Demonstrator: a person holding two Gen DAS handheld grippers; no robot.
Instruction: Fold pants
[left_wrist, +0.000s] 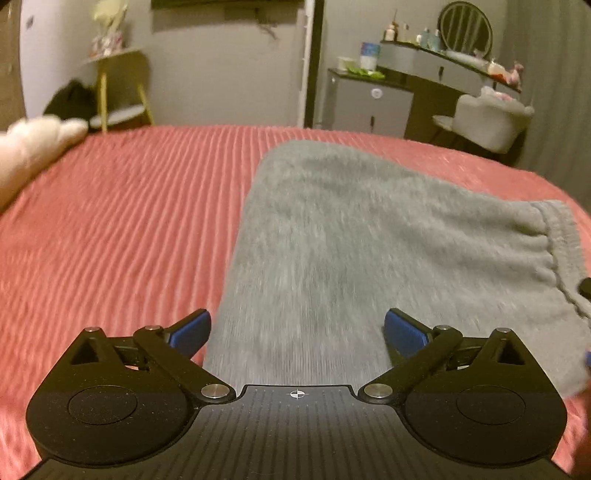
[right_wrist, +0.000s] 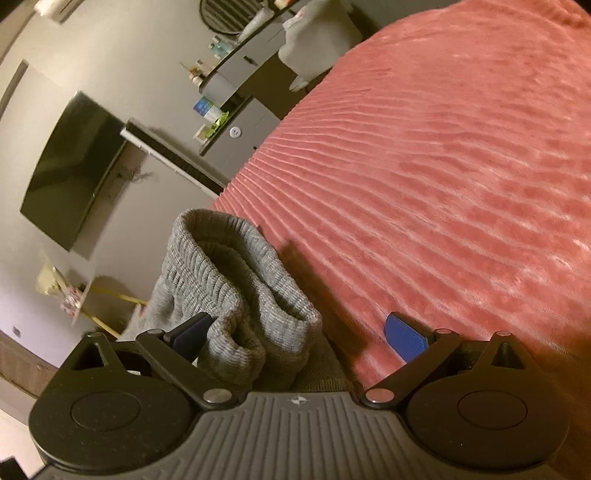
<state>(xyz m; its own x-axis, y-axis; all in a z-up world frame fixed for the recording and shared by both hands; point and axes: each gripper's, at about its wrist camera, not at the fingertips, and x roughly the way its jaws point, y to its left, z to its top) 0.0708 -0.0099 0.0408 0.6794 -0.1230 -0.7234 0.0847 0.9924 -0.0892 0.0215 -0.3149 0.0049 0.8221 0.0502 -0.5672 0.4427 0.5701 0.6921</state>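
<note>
Grey sweatpants (left_wrist: 343, 236) lie on the red ribbed bedspread (left_wrist: 118, 229), with the elastic waistband (left_wrist: 561, 243) at the right. My left gripper (left_wrist: 297, 330) is open just above the grey cloth and holds nothing. In the right wrist view the ribbed cuffs of the pants (right_wrist: 236, 288) stand bunched up between the open jaws, close to the left blue pad (right_wrist: 192, 332). My right gripper (right_wrist: 303, 336) is open. The view is tilted, with the bedspread (right_wrist: 443, 177) on the right.
A pale plush toy (left_wrist: 29, 147) lies at the bed's left edge. Beyond the bed stand a yellow chair (left_wrist: 122, 88), a grey cabinet (left_wrist: 369, 103), a vanity desk with a mirror (left_wrist: 465, 33) and a white chair (left_wrist: 487, 118). A wall TV (right_wrist: 70, 170) shows.
</note>
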